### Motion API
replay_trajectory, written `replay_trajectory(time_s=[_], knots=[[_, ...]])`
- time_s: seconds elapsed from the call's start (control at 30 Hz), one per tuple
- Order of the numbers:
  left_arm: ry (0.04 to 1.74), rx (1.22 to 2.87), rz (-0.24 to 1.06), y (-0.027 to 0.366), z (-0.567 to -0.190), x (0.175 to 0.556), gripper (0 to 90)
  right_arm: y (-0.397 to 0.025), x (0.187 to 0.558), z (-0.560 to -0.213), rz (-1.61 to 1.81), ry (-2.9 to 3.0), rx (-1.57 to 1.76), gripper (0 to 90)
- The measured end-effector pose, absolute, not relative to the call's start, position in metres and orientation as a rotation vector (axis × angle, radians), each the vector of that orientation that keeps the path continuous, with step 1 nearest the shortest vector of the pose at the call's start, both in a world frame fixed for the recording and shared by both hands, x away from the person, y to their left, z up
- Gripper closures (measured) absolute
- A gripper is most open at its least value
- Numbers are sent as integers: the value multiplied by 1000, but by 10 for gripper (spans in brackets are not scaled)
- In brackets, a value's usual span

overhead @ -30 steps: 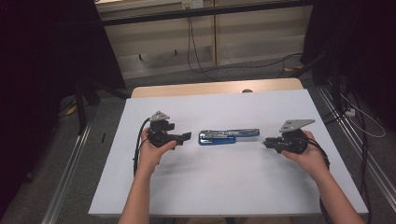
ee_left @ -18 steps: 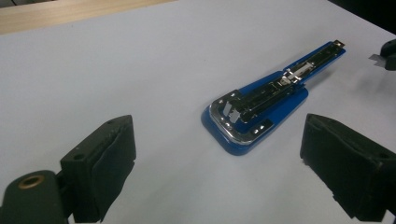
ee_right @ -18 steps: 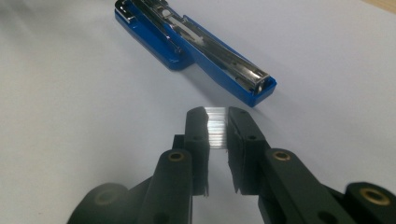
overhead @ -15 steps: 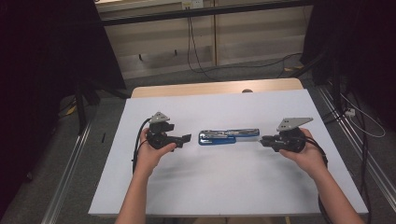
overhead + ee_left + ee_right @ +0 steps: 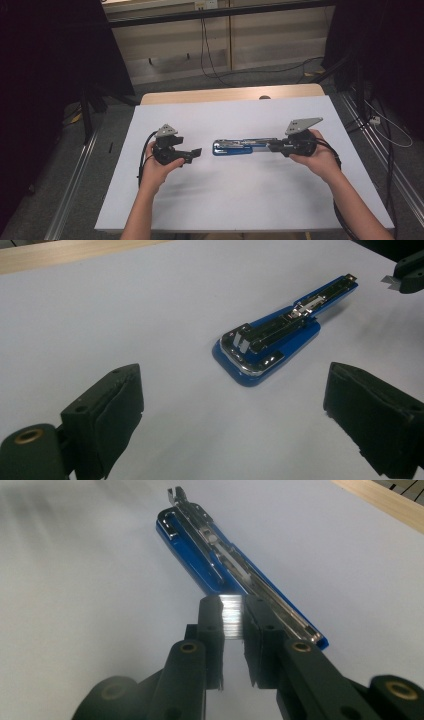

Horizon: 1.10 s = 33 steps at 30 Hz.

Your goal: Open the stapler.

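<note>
Item: blue stapler (image 5: pixel 240 147), opened flat, magazine channel exposed, lying mid-table on the white table (image 5: pixel 225 200).

Right gripper (image 5: pixel 233 617): jaws narrow, clamped on a strip of staples (image 5: pixel 231 616), poised over the stapler's near end; stapler body runs away toward 11 o'clock in the right gripper view.

Left gripper (image 5: pixel 192 154): jaws wide, empty; stapler at 3 o'clock, apart.

Step judged: loading staples. Next move calls for aligning the strip with the channel, lowering it, then releasing.
</note>
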State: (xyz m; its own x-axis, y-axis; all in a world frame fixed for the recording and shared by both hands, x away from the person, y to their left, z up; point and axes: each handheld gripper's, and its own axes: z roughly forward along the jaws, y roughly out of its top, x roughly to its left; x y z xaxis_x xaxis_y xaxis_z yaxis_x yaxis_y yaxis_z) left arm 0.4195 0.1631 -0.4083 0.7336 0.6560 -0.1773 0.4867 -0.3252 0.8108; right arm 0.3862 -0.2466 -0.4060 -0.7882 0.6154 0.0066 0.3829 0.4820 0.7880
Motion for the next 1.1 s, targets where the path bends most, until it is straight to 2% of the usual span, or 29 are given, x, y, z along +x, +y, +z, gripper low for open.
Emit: replay_trajectory(time_s=[1.1], knots=[[853,1895,208,172,-403,418,73,-201,421,-377,1272,2484,705,795]])
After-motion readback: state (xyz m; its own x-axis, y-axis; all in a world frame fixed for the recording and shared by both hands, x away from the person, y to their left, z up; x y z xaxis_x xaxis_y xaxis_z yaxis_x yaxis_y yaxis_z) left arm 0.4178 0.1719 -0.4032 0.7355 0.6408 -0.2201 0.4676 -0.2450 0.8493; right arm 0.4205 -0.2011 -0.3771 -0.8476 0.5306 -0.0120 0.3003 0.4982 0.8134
